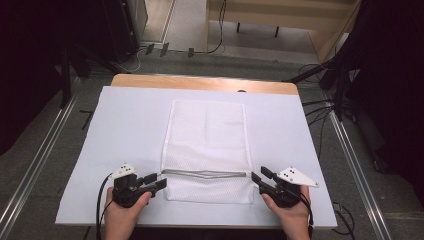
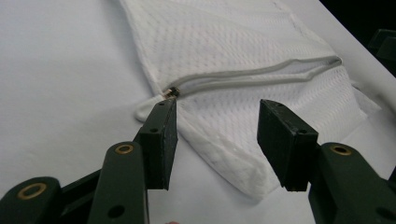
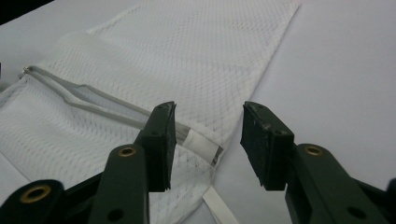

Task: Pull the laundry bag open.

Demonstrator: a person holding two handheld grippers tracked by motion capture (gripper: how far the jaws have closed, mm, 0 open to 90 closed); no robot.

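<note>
White mesh item: laundry bag (image 1: pixel 207 150), lying flat at the middle of the table, long side running away from the person.
Zipper (image 1: pixel 205 174): grey, crossing the bag near its near end; partly open, its two tapes apart at the middle.
Zipper pull (image 2: pixel 172 92): small, metal, at the bag's left edge, just past the tip of one left jaw.
Table cover (image 1: pixel 125 130): plain white sheet under the bag, wooden table edge (image 1: pixel 200 82) showing at the far side.
Left gripper (image 1: pixel 159 181): held in the left hand (image 1: pixel 122 212), at the zipper's left end; jaws apart, nothing pinched, bag corner lying below the gap.
Right gripper (image 1: pixel 259 177): held in the right hand (image 1: pixel 290 212), at the zipper's right end; jaws apart, bag edge and a white tab (image 3: pixel 201 145) beneath, unclamped.
</note>
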